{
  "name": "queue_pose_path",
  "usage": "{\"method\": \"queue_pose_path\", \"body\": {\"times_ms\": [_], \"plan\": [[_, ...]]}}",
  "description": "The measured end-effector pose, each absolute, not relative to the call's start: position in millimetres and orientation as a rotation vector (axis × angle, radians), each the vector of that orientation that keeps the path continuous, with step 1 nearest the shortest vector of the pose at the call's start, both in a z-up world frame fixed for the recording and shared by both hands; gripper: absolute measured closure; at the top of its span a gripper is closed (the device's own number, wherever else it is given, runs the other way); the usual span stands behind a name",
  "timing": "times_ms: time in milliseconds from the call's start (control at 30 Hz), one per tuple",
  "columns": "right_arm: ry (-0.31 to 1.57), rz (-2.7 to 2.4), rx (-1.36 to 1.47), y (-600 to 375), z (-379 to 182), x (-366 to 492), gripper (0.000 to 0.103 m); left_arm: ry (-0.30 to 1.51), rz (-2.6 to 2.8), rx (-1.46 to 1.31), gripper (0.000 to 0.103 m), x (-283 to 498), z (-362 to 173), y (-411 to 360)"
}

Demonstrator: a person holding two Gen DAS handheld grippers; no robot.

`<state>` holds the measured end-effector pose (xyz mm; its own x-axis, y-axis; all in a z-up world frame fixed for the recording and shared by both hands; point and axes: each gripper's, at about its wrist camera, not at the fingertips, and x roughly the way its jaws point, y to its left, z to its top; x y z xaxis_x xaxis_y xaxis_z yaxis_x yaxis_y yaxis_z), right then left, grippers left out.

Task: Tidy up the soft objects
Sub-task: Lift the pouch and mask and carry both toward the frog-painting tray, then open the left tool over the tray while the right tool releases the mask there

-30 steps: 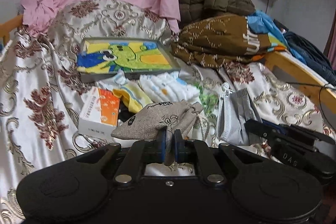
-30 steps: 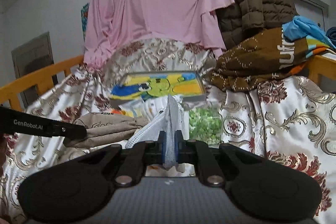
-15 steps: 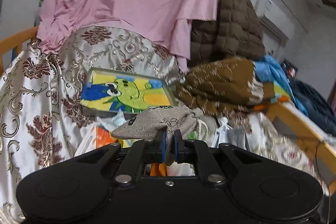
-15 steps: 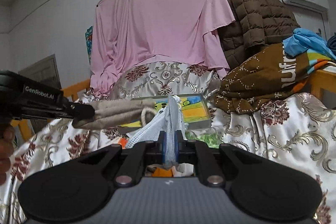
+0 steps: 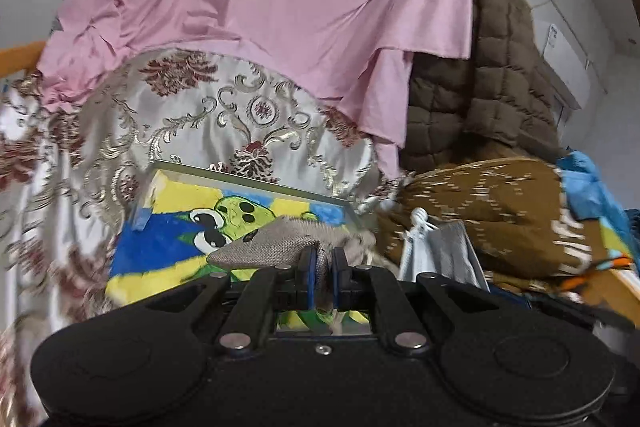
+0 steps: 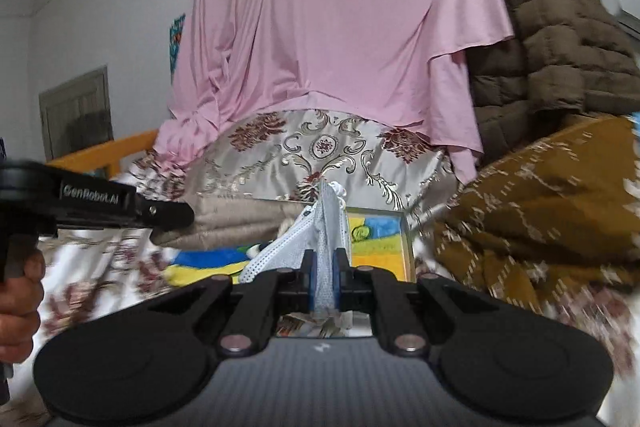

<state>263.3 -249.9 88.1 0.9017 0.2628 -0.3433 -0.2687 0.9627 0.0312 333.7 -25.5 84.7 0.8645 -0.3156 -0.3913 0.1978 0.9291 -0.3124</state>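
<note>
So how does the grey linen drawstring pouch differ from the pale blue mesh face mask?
The grey-brown woven linen pouch is coarse and opaque, jutting sideways from the left claw. The pale blue perforated face mask is thinner, standing upright in the right claw, with a white ear loop on top. Both are soft and pinched between shut jaws.

A bed with an orange wooden rail (image 6: 100, 151) is covered by a shiny white cloth with red flowers (image 5: 224, 115). In the middle of the frame a tray with a green cartoon picture (image 5: 172, 247) lies on it. At the right sits a brown blanket (image 5: 492, 211).
</note>
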Motion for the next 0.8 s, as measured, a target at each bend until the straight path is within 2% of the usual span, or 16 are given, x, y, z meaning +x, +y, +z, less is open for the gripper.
{"method": "queue_pose_path", "body": {"times_ms": [200,433,567,633,667,700,733,800], "plan": [[0.442,0.29,-0.058,-226.3,51.3,374.1,0.094,0.553,-0.246,-0.218,0.098,424.0,43.3,-11.9],[0.602,0.29,-0.033,-220.3,14.2,444.3,0.094,0.731,-0.218,-0.103,0.096,486.6,13.0,-13.6],[0.673,0.297,-0.053,-219.6,8.8,460.4,0.089,0.792,-0.207,0.059,0.076,498.9,21.9,-18.4],[0.699,0.281,-0.064,-218.4,11.8,465.4,0.067,0.787,-0.21,0.078,0.062,495.8,31.2,-15.3],[0.719,0.274,-0.062,-219.1,12.9,467.8,0.062,0.784,-0.213,0.074,0.048,491.8,35.1,-13.4],[0.731,0.266,-0.057,-220.0,15.5,468.6,0.056,0.781,-0.208,0.061,0.041,488.1,38.5,-11.1],[0.744,0.247,-0.046,-222.0,19.2,467.7,0.053,0.763,-0.196,0.023,0.041,481.7,42.4,-5.9],[0.765,0.216,0.004,-229.0,31.0,461.1,0.047,0.732,-0.179,-0.052,0.032,469.2,49.1,1.7]]}}
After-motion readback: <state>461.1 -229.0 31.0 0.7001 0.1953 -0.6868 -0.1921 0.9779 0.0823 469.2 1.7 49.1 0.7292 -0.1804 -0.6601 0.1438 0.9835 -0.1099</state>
